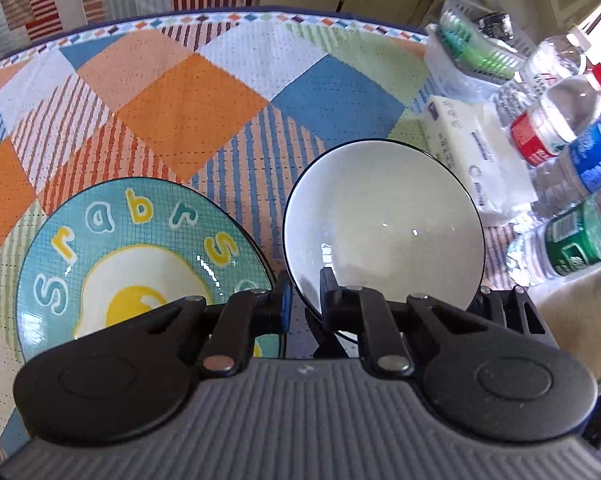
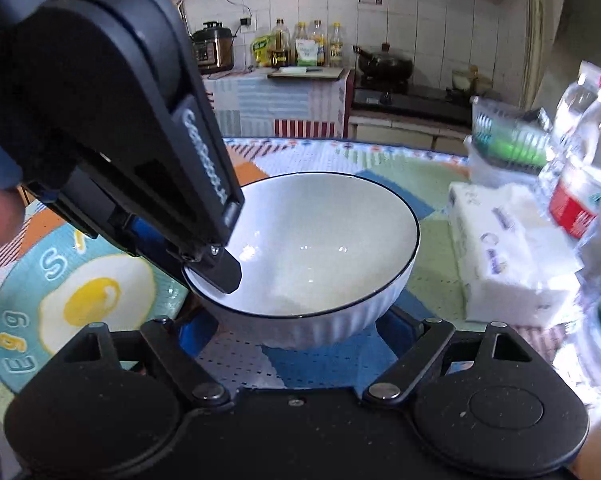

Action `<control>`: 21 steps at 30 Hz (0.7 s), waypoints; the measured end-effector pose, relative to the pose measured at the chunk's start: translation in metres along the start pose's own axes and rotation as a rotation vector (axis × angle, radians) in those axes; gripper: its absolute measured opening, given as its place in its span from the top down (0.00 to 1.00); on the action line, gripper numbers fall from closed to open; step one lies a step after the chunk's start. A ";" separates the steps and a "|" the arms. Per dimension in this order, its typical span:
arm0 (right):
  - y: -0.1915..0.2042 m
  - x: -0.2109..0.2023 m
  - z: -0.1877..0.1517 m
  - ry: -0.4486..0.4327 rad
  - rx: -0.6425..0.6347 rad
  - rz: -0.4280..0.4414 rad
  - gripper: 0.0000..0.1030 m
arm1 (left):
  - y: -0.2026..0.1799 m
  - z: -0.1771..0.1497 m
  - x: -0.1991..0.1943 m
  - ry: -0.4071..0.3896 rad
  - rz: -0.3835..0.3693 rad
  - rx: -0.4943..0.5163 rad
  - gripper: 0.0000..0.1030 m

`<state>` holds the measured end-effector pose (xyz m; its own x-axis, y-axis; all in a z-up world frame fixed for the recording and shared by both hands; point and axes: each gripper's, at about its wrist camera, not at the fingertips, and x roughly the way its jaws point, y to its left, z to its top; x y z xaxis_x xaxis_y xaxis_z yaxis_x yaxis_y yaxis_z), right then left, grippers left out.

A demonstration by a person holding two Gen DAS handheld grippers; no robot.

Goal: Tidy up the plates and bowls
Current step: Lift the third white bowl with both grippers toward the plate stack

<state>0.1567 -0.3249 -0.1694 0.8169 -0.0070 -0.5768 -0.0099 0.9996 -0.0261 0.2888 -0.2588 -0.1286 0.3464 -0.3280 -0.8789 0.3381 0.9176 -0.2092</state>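
Bowl [image 2: 320, 256] rim — pinched by left gripper [image 1: 302, 304] | right gripper [image 2: 296, 344] fingers wide — empty

My left tongs [image 1: 300, 300] pinch the white bowl [image 1: 384, 224] by its near rim.
The egg-print plate [image 1: 140, 256] sits just left; water bottles [image 1: 572, 168] and tissues [image 1: 472, 148] lie far right on the checked cloth [image 1: 188, 100].

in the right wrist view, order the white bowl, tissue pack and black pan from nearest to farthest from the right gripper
1. white bowl, straight ahead of the right gripper
2. tissue pack, on the table to the right
3. black pan, on the far stove
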 end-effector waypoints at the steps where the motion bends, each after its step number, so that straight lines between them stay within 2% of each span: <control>1: 0.001 -0.006 0.001 -0.006 0.001 -0.002 0.13 | -0.002 -0.002 -0.006 -0.006 -0.001 0.009 0.88; 13: 0.023 -0.073 0.014 -0.017 -0.059 -0.008 0.13 | -0.012 -0.028 -0.076 -0.008 0.004 0.066 0.87; 21: 0.039 -0.123 0.013 -0.075 -0.114 -0.011 0.13 | -0.001 -0.050 -0.122 -0.028 -0.071 0.018 0.87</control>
<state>0.0633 -0.2847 -0.0884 0.8579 -0.0120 -0.5136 -0.0625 0.9899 -0.1275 0.2022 -0.2085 -0.0422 0.3451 -0.3988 -0.8496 0.3784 0.8875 -0.2629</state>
